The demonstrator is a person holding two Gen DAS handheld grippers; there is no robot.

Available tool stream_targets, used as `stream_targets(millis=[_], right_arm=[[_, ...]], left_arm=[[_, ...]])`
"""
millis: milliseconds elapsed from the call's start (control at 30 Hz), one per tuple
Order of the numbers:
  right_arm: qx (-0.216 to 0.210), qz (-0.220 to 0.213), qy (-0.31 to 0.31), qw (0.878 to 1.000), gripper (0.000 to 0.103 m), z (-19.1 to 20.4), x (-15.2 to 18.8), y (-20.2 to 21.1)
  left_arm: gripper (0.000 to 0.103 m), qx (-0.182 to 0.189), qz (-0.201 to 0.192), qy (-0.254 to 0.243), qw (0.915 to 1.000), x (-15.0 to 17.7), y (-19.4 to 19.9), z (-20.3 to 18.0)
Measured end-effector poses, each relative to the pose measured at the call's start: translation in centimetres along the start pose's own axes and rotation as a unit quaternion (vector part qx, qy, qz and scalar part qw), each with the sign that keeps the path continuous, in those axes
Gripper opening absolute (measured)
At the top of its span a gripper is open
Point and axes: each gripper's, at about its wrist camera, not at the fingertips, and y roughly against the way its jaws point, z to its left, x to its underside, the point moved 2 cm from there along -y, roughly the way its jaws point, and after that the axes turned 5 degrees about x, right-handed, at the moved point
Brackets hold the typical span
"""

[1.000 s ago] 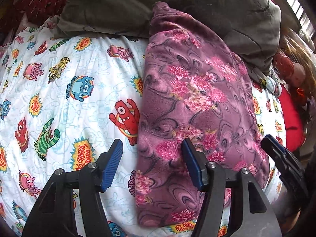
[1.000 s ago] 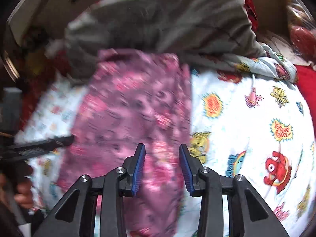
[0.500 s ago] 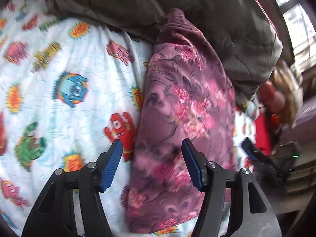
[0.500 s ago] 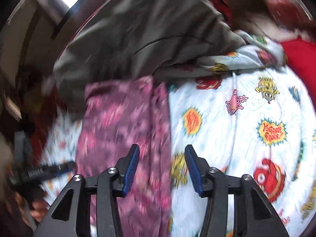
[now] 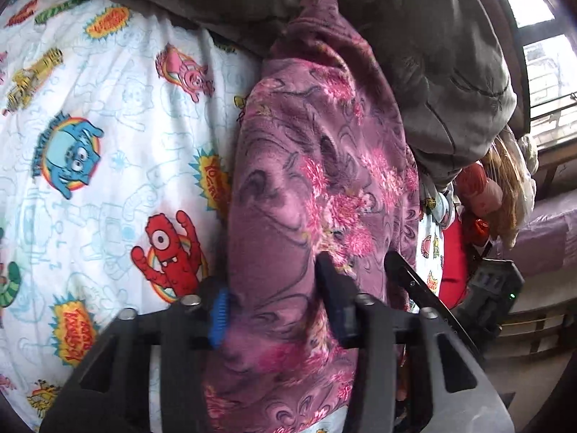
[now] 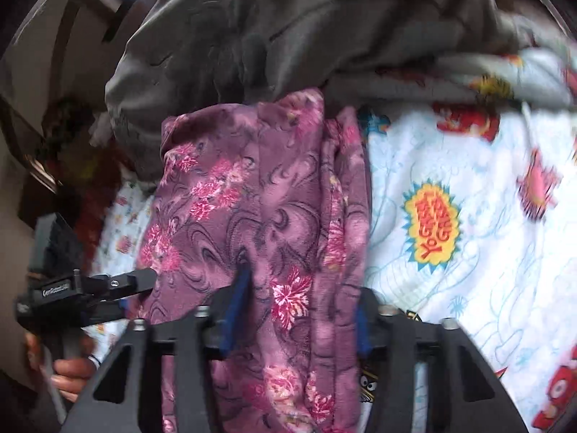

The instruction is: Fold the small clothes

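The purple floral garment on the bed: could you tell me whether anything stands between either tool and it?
Nothing visible does. The left tool and the right tool each straddle a fold of the purple floral garment on the cartoon sheet. The grey blanket covers only its far end.

- The purple floral garment [image 5: 324, 187] runs out past the bottom edge in both wrist views, so its near end is unseen.
- Its far end tucks under the grey blanket [image 6: 288, 25].
- The left tool [image 5: 277, 310] has its blue pads [image 5: 219, 315] mostly buried in fabric.
- The cartoon bedsheet [image 6: 468, 187] blurs toward the right edge of the right wrist view.
- The hand [image 6: 70, 370] is partly cut off.
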Motion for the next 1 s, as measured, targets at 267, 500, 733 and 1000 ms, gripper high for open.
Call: stream_targets(millis=[267,500,733,1000], right_arm=[[0.073,-0.053,0.07,0.993,0.02,5.5,0.3,4.2],[0.06,-0.088,0.088,0.99,0.02,8.8,1.6,8.7],[0.03,-0.078,0.093,0.992,0.02,10.6,5.5,10.8],[0.04,0.01,0.088,0.995,0.022,9.9,10.5,6.3]], left_arm=[[0.023,-0.012,-0.037,-0.036,0.9986,1.2,3.8,-2.6],[0.023,-0.016,-0.072,-0.069,0.9949,4.3,9.5,-3.5],[0.023,-0.045,-0.078,-0.078,0.9929,7.7,12.7,-1.6],[0.031,-0.092,-0.017,-0.03,0.9952,11.4,8.8,4.1]])
